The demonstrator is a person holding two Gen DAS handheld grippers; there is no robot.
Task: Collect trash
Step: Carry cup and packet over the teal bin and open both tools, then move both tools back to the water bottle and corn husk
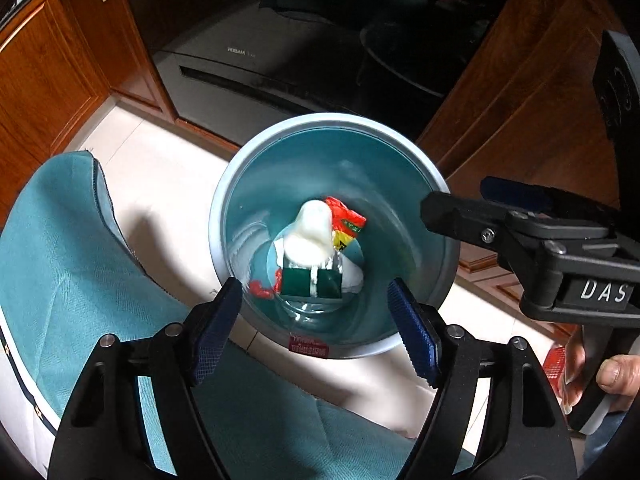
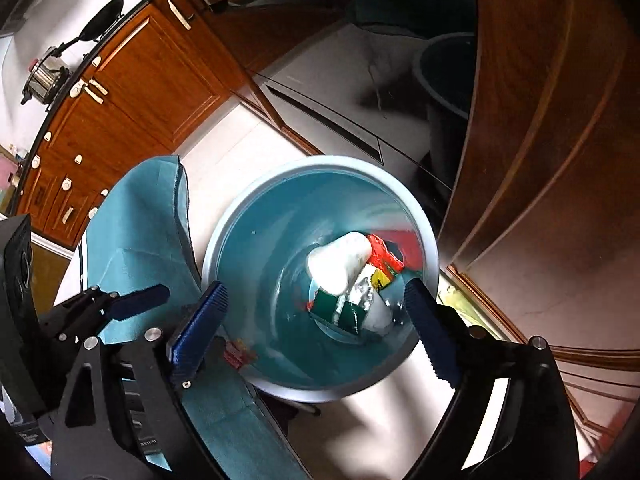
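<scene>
A round teal trash bin [image 1: 224, 216] stands on the pale floor; it also shows in the right wrist view [image 2: 248, 240]. Inside lie a white cup [image 1: 312, 232], a red and yellow wrapper [image 1: 346, 222], a green carton [image 1: 312, 284] and clear plastic. The right wrist view shows the cup [image 2: 340, 260], the wrapper [image 2: 384, 260] and the carton [image 2: 336, 308] too. My left gripper [image 1: 316, 332] is open and empty above the bin's near rim. My right gripper [image 2: 316, 332] is open and empty above the bin; it also shows in the left wrist view [image 1: 460, 208].
A teal cushioned chair [image 1: 60, 260] sits left of the bin. Wooden cabinets [image 1: 48, 68] and a dark appliance [image 1: 240, 68] stand behind it. A wooden panel [image 2: 540, 120] rises at the right. A pot [image 2: 44, 76] sits on the counter.
</scene>
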